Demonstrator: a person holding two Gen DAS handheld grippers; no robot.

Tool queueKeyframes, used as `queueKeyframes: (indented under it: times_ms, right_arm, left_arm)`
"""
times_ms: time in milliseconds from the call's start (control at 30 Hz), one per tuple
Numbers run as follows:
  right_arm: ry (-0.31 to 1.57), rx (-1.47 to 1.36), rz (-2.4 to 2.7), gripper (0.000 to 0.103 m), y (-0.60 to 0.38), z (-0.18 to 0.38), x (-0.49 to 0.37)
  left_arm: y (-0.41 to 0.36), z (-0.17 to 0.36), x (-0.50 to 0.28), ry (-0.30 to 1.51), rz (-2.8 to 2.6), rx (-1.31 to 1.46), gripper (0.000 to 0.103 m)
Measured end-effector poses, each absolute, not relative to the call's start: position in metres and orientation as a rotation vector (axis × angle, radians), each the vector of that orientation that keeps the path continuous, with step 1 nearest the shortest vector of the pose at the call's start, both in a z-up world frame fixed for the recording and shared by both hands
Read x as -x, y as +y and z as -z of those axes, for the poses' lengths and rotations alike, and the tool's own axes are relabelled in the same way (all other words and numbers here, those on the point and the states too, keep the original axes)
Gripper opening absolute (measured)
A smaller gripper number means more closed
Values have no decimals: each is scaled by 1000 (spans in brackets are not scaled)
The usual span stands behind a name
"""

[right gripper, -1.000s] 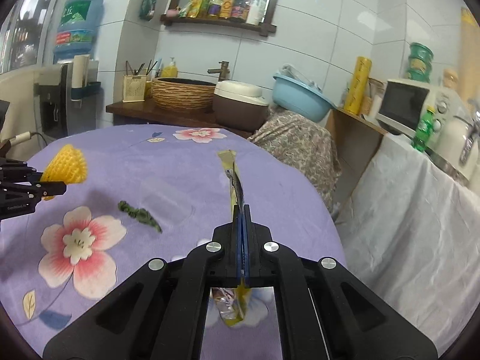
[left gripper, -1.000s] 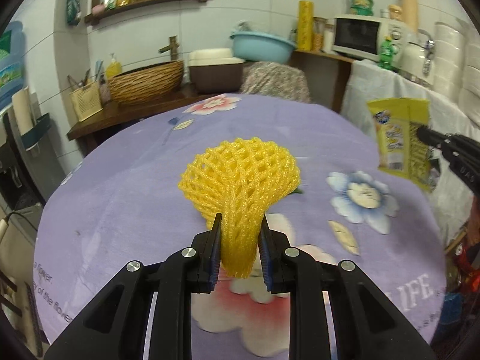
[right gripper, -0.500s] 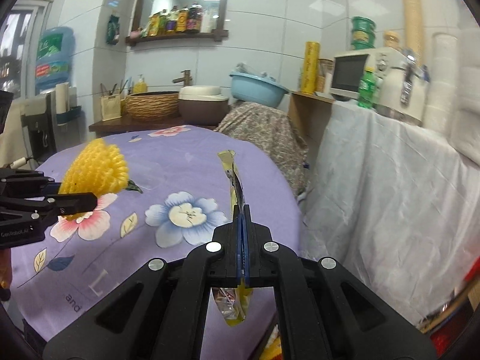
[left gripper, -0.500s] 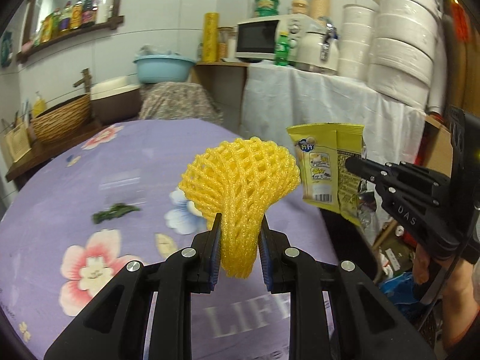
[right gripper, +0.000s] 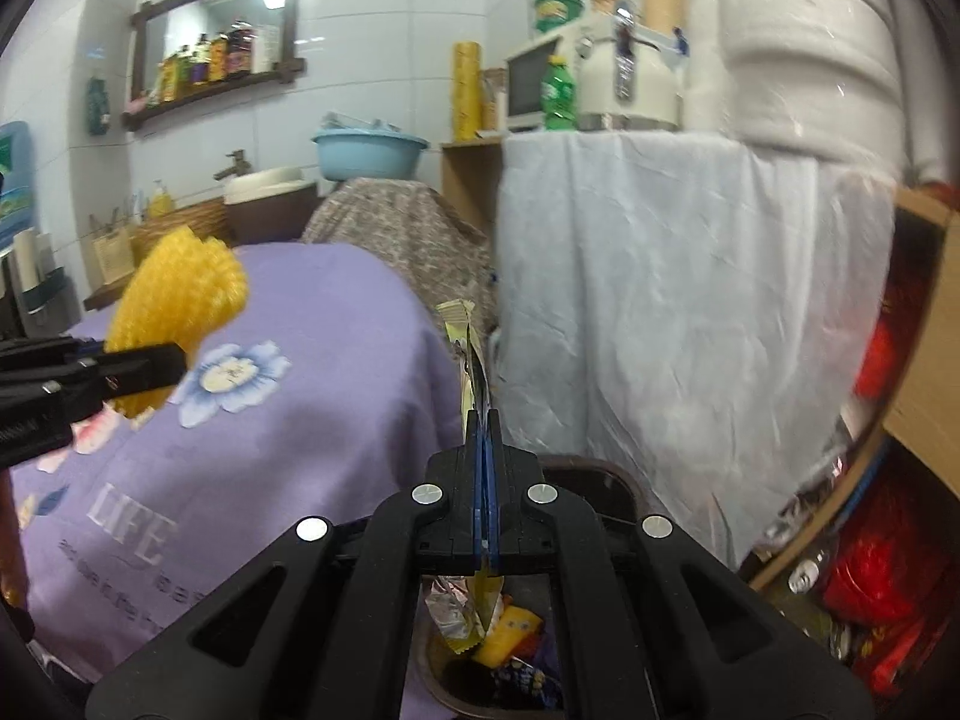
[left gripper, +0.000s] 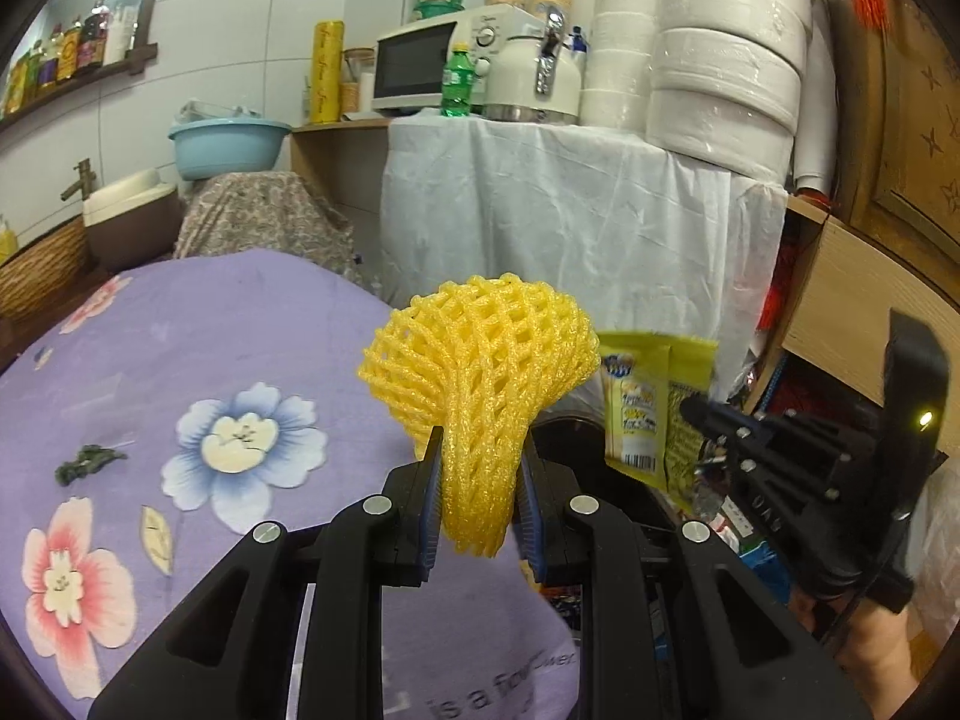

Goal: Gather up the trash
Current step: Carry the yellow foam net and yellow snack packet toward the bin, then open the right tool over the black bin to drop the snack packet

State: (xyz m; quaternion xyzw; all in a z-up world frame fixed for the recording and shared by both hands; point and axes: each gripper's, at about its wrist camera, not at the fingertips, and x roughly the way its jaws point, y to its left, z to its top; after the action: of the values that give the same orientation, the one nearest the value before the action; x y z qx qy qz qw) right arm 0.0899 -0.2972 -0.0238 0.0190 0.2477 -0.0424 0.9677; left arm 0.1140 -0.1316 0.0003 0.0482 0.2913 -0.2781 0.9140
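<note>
My left gripper (left gripper: 478, 483) is shut on a yellow foam fruit net (left gripper: 480, 360), which fans out above the pads near the table's right edge. The same net (right gripper: 180, 294) and the left gripper (right gripper: 120, 369) show at the left of the right wrist view. My right gripper (right gripper: 485, 420) is shut on a flat yellow snack wrapper (right gripper: 465, 336), seen edge-on. In the left wrist view that wrapper (left gripper: 645, 402) hangs from the right gripper (left gripper: 699, 411) beside the table. A dark bin (right gripper: 606, 477) with wrappers inside lies directly under the right gripper.
The table wears a purple flowered cloth (left gripper: 240, 330) with a small green scrap (left gripper: 87, 462) on it. A white-draped counter (right gripper: 660, 276) with a microwave, bottle and kettle stands behind the bin. Red bags (right gripper: 882, 546) fill a shelf at right. A hand (left gripper: 870, 648) holds the right gripper.
Both grippers have swung right, from over the table to its right edge. The bin has come into view under the right gripper. Both grips are unchanged.
</note>
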Motion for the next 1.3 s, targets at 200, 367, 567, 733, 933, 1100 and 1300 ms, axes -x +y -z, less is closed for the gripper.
queueKeyframes:
  times_ms: [200, 367, 567, 733, 933, 1100, 1300]
  right_arm:
    - [626, -116, 112, 2, -325, 80, -108]
    - [731, -166, 136, 2, -339, 127, -126]
    - [841, -185, 167, 2, -348, 178, -138]
    - [886, -209, 182, 2, -353, 207, -145]
    - [913, -215, 201, 2, -354, 223, -151]
    - [909, -204, 203, 4, -355, 222, -151]
    - [872, -175, 229, 47, -354, 216, -142]
  left_arm:
    - [-167, 17, -118, 657, 651, -84, 22]
    - [-186, 27, -119, 684, 679, -99, 22]
    - [-197, 42, -120, 719, 687, -117, 22]
    - [-206, 53, -121, 744, 693, -135, 22]
    - [-215, 60, -122, 762, 699, -149, 22]
    - [-219, 66, -124, 783, 701, -150, 22]
    - [-222, 72, -126, 798, 699, -154, 22]
